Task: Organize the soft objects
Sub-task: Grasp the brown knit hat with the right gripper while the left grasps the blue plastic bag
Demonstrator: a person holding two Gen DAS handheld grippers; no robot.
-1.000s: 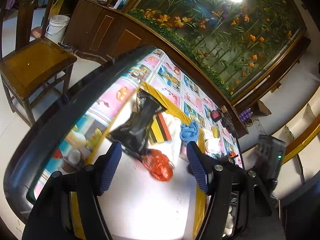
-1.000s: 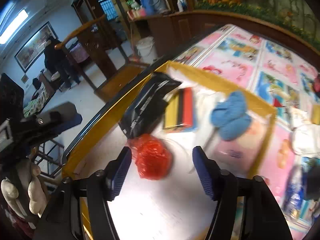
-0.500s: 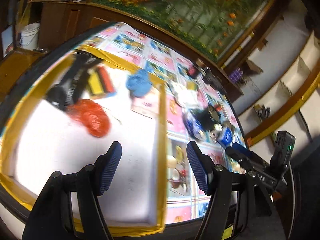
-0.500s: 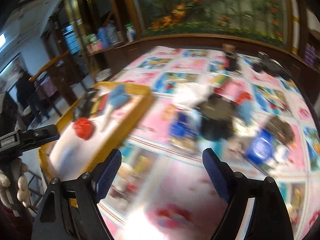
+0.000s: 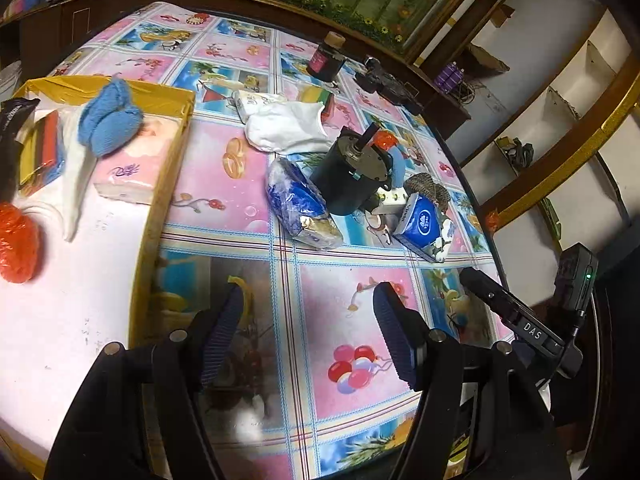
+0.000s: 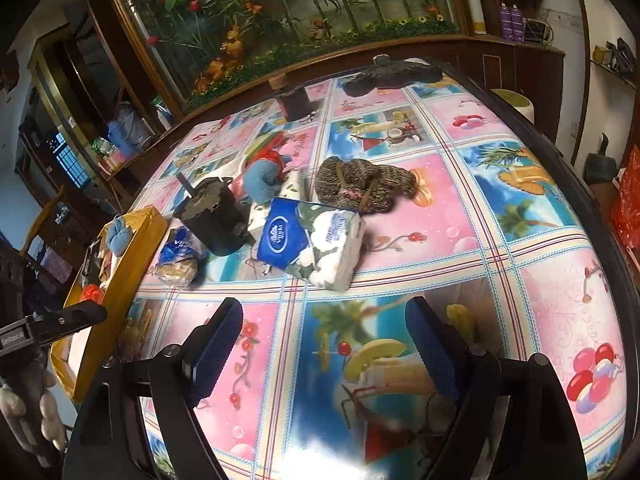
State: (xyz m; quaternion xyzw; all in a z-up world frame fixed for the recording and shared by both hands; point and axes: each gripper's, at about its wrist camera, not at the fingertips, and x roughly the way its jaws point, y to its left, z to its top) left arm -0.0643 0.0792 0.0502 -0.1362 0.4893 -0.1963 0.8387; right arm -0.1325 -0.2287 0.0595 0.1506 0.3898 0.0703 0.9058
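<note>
A yellow-rimmed tray [image 5: 168, 152] at the left holds a blue knitted piece [image 5: 108, 120], a pink tissue pack [image 5: 136, 168], a red bag [image 5: 16, 240] and a striped pack [image 5: 42, 148]. On the table beyond it lie a white cloth [image 5: 284, 128], a blue-and-white plastic pack [image 5: 300, 204] and a blue tissue pack [image 6: 312, 240]. Behind the tissue pack sit a brown knitted hat [image 6: 360, 184] and another blue knitted piece [image 6: 260, 180]. My left gripper [image 5: 308, 332] hovers open over bare tablecloth right of the tray. My right gripper [image 6: 324, 344] is open and empty, just short of the tissue pack.
A black motor-like cylinder [image 5: 348, 172] stands among the soft things. A dark jar [image 6: 296, 100] and a black cloth [image 6: 392, 72] sit at the far edge. The table's near rim curves close below both grippers. Wooden cabinets and shelves ring the table.
Both grippers have swung away from the tray to the right, over the patterned tablecloth. The right gripper's jaws stand wider than a second ago. The red bag stays in the tray.
</note>
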